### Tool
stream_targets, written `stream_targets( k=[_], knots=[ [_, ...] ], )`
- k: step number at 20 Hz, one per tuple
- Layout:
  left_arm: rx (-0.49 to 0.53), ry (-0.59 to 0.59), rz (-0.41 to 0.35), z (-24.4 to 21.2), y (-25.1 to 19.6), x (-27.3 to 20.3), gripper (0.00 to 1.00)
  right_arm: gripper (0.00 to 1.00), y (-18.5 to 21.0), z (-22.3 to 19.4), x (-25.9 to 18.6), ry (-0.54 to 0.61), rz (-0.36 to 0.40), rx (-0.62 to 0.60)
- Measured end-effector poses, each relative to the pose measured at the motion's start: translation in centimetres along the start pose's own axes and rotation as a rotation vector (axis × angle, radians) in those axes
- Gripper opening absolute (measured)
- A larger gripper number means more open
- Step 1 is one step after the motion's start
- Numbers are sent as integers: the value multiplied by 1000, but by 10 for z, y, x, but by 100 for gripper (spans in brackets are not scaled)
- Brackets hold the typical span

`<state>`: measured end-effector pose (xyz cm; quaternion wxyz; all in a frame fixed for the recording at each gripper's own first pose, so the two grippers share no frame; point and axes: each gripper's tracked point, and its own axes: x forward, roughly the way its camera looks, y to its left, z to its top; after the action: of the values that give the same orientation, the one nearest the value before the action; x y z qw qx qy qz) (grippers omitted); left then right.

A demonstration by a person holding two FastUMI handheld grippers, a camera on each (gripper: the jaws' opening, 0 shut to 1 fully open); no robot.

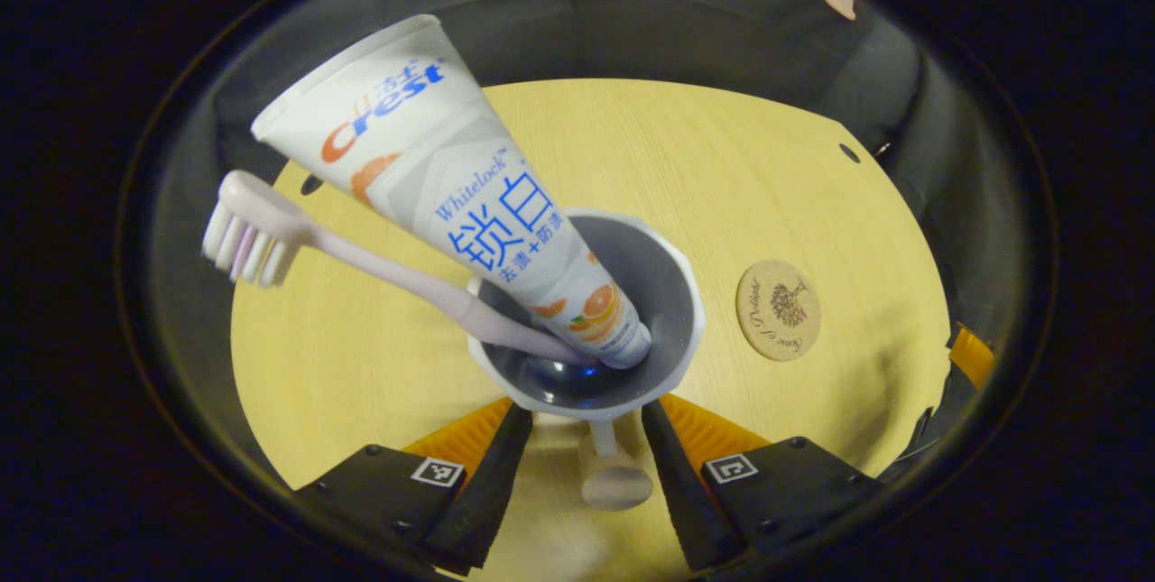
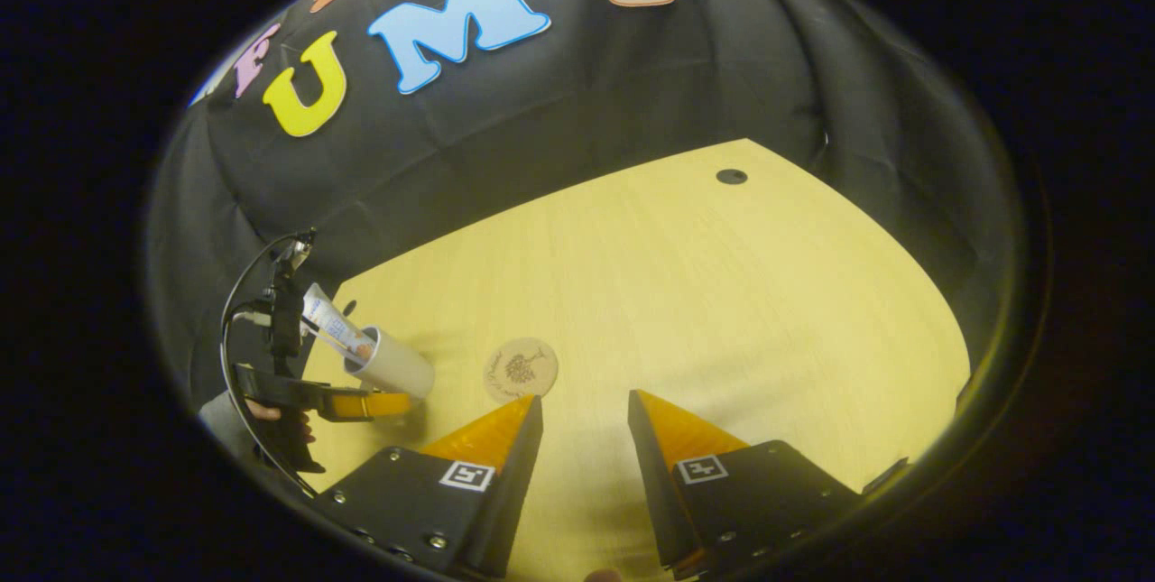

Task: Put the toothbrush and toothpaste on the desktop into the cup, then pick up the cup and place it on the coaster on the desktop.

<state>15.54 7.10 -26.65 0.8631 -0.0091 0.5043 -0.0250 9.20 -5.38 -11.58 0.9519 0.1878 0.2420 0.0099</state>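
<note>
1. Farthest left in the left gripper view, the toothbrush (image 1: 361, 262) leans out of the cup (image 1: 672, 293) with its bristle head up and its handle end down in the bottom.
2. Next to it, the toothpaste (image 1: 451, 176) stands cap-down in the same cup, its wide crimped end pointing up and left. Both lean the same way, so I judge the load top-heavy on that side and apt to tip if I swing it fast.
3. The cup looks like light, stiff plastic with a smooth wall, so probably slippery. My left tongs (image 1: 586, 438) sit either side of its near wall and small handle. The fingers look to be touching it, but I cannot tell whether both are truly pressing.
4. To its right on the tabletop (image 1: 361, 365), the round coaster (image 1: 778, 309) lies flat, near the cup but apart from it. The cup is not on it yet.
5. In the right gripper view, a hand (image 2: 275, 415) holds the left tool level and low, reaching in from the side, and the cup appears tilted.
6. My right tongs (image 2: 585, 424) hang open and empty above the bare tabletop, just short of the coaster.
</note>
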Motion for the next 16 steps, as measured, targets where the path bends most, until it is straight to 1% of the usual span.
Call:
stream_targets(
  k=[1,2,4,5,6,9,10,11,12,14,15,16],
  knots=[
    [-2,8,4,0,1,1,78,58,-2,-3,1,9,-2,5],
    [-1,19,14,-3,2,2,74,58,-5,-6,2,19,-5,10],
    [-11,37,8,-5,1,3,70,58,-8,-9,3,31,-10,17],
    [-15,46,7,-7,2,3,59,58,-9,-11,4,34,-9,19],
    [-17,54,7,-11,1,5,70,58,-9,-12,4,38,-8,18],
    [-28,74,16,-18,0,9,56,58,-9,-14,5,52,1,13],
    [-33,79,15,-19,0,9,49,58,-8,-14,5,54,4,13],
    [-36,80,11,-20,-2,9,52,58,-8,-15,5,55,6,13],
    [-40,76,38,-20,2,10,56,58,-8,-15,4,56,5,12],
    [-36,63,38,-19,1,13,31,58,-8,-17,3,63,4,10],
    [-34,60,45,-17,2,12,43,58,-9,-17,2,64,3,7],
    [-34,54,41,-16,2,10,42,58,-9,-18,1,66,2,4]
  ],
)
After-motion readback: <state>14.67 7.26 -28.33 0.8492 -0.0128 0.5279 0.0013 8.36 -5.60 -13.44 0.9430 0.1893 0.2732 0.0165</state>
